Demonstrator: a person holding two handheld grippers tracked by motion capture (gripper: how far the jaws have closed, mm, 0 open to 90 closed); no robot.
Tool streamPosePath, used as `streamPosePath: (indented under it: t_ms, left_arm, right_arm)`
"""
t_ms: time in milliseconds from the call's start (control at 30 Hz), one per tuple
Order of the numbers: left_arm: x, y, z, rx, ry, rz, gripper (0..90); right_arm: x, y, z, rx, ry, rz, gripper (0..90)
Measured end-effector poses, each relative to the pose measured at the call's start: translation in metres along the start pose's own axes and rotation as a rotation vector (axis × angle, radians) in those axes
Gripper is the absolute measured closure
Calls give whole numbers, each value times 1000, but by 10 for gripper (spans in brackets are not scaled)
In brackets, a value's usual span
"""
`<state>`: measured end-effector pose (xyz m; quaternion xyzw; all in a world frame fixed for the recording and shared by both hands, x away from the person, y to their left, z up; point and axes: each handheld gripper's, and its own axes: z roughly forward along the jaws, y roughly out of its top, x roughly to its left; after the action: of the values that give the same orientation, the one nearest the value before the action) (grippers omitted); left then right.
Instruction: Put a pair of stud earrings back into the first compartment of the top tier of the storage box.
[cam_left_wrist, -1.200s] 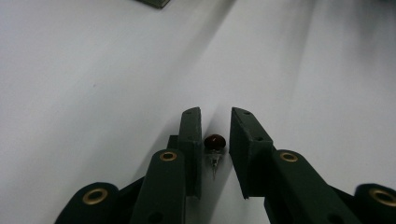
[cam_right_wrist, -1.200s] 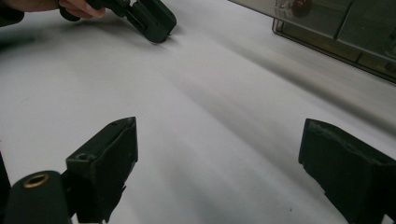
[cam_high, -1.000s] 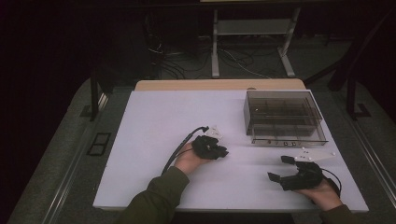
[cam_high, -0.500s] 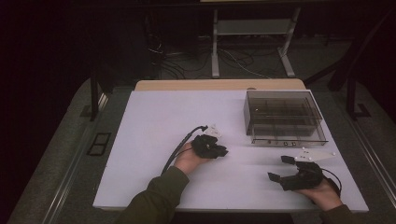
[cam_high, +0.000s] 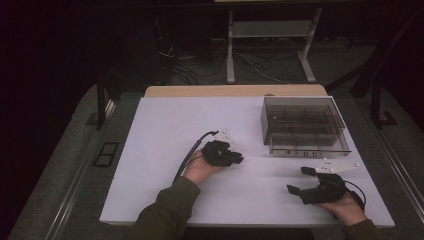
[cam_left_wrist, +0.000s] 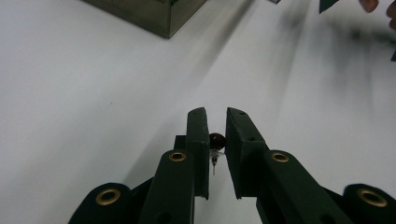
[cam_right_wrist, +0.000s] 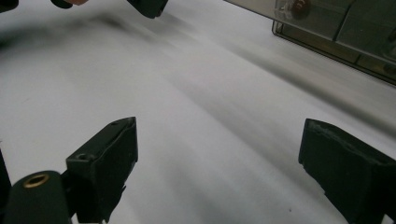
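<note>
Right gripper (cam_high: 300, 181): nearest the bench edge, at the right, held low in a hand (cam_high: 345, 207); jaws spread wide, nothing between them; bare white surface under them in the right gripper view (cam_right_wrist: 215, 163).
Left gripper (cam_high: 239, 159): left of centre, held by a hand (cam_high: 200, 169) in a dark green sleeve (cam_high: 162, 215); black cable (cam_high: 192, 150) looping back from it; jaws narrow, clamped on a small thing.
Small dark red round bead on a thin metal pin (cam_left_wrist: 216, 142): pinched between the left jaws near their tips, bead uppermost, pin hanging below it; just above the bench surface, whether touching it cannot be told.
White bench (cam_high: 165, 140): plain top, with a tan wooden strip (cam_high: 235, 91) along its far edge.
Smoky clear plastic compartment box (cam_high: 301, 122): far right of the bench, well beyond both grippers; a corner of it at the top of the left gripper view (cam_left_wrist: 154, 16); small bits in its front compartments, too small to tell.
Grey metal stand (cam_high: 267, 45): on the dark floor beyond the bench.
</note>
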<state>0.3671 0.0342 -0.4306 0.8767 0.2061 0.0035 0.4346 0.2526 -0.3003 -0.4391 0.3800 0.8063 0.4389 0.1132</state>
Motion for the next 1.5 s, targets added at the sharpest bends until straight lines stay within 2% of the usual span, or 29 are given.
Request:
streamPosePath:
  t_ms: [333,800,1200,1500]
  left_arm:
    - [-1,11,-11,-16,-16,14,786]
    - [-8,29,-18,-40,-54,17,786]
    - [-13,53,-19,-74,-77,53,786]
    - [-17,73,-16,-81,-88,84,785]
  right_arm:
    - [0,0,1,0,3,2,112]
    - [0,0,2,-1,5,0,112]
    - [-1,0,1,-1,4,10,112]
    - [-1,-1,2,-1,4,9,112]
